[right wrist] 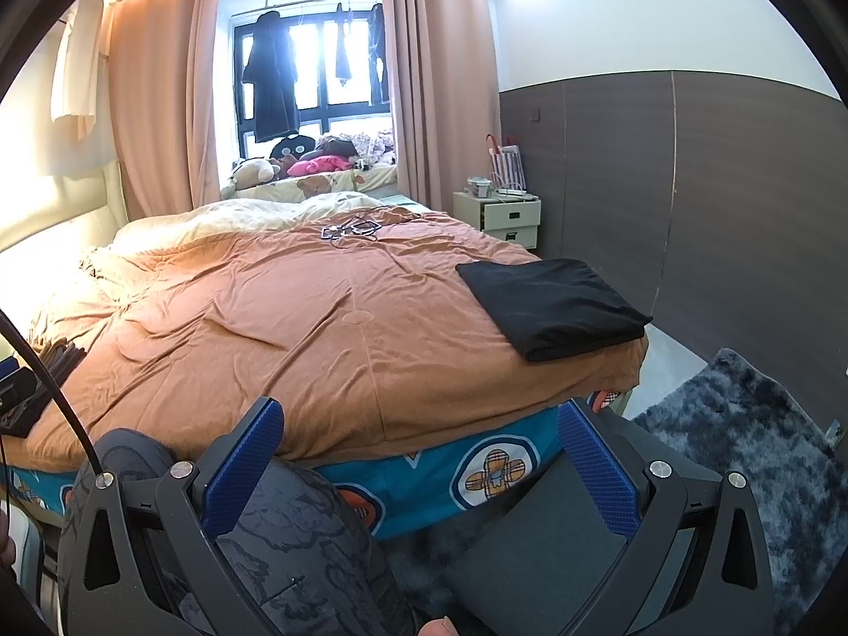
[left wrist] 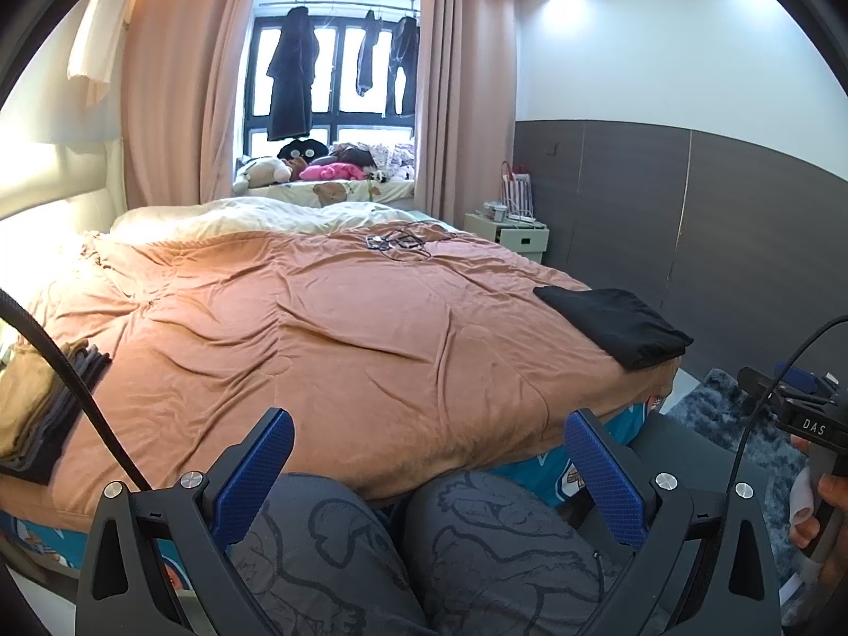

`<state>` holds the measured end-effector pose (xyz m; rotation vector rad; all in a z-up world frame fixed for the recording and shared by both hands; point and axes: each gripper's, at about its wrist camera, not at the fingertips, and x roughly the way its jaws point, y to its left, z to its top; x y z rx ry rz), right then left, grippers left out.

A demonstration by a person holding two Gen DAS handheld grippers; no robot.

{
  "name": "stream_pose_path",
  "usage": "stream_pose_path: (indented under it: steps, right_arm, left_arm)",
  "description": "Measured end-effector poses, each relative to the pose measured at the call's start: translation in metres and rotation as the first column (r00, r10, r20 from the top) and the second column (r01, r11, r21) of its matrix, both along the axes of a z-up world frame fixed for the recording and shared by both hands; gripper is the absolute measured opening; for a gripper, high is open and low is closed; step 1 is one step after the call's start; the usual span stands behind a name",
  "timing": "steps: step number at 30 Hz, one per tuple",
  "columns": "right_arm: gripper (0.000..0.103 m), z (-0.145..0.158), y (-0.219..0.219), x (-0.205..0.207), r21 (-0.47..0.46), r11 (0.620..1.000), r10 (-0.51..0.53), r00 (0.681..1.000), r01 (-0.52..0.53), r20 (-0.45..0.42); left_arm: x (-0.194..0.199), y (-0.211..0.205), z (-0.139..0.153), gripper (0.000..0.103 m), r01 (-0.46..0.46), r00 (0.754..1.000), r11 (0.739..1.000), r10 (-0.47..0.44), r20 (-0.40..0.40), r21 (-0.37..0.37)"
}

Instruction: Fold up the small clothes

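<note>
Your left gripper has its fingers spread wide apart with nothing between them, held low above your knees at the foot of the bed. Your right gripper is likewise wide apart and empty, hanging over the bed's patterned edge and a dark flat item on the floor. The folded black garment lies flat on the brown cover at the bed's near corner, at about 1 o'clock from the right gripper and 2 o'clock from the left, well apart from both. A stack of folded clothes sits on the bed's edge at 9 o'clock in the left view. A grey rug lies at 3 o'clock.
</note>
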<state>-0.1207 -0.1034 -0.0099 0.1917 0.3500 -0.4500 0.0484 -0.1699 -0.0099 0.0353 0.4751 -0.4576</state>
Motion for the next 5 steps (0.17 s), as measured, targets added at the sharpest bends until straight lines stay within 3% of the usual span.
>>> stream_pose_path:
  steps: [5]
  right_arm:
    - [0.103, -0.002, -0.0017, -0.0067, 0.003, 1.0, 0.001, 1.0, -0.001, 0.003]
  left_arm:
    - [-0.0065, 0.0043, 0.0002, 0.102, -0.006, 1.0, 1.0, 0.006, 0.001, -0.001]
